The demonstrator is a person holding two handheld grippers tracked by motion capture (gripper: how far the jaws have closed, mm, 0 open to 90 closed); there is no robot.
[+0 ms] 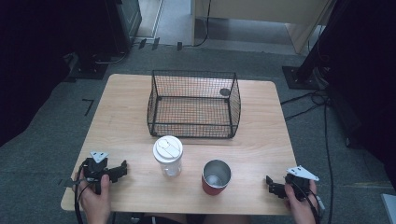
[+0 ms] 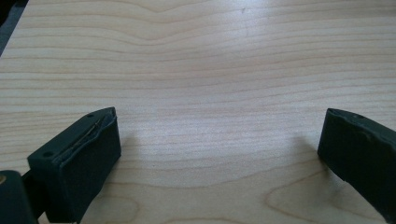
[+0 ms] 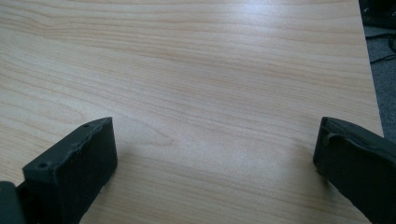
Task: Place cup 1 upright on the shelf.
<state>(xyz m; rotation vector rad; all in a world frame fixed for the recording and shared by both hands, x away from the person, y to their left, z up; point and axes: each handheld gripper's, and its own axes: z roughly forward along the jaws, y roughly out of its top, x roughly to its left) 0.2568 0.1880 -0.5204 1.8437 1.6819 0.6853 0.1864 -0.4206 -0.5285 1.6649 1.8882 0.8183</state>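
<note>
Claws (image 1: 122,169) (image 1: 270,183) both released, tumbler (image 1: 168,155) and red cup (image 1: 215,177) between, possibly empty basket (image 1: 194,103) behind.

My left hand (image 1: 95,196) enters from the bottom edge and holds the left gripper (image 1: 122,169) low, pointed toward the right. Its jaws stand wide apart with nothing between them. My right hand (image 1: 301,200) holds the right gripper (image 1: 270,183) low at the opposite side, pointed toward the left. Its jaws are likewise spread wide, nothing between them.
</note>
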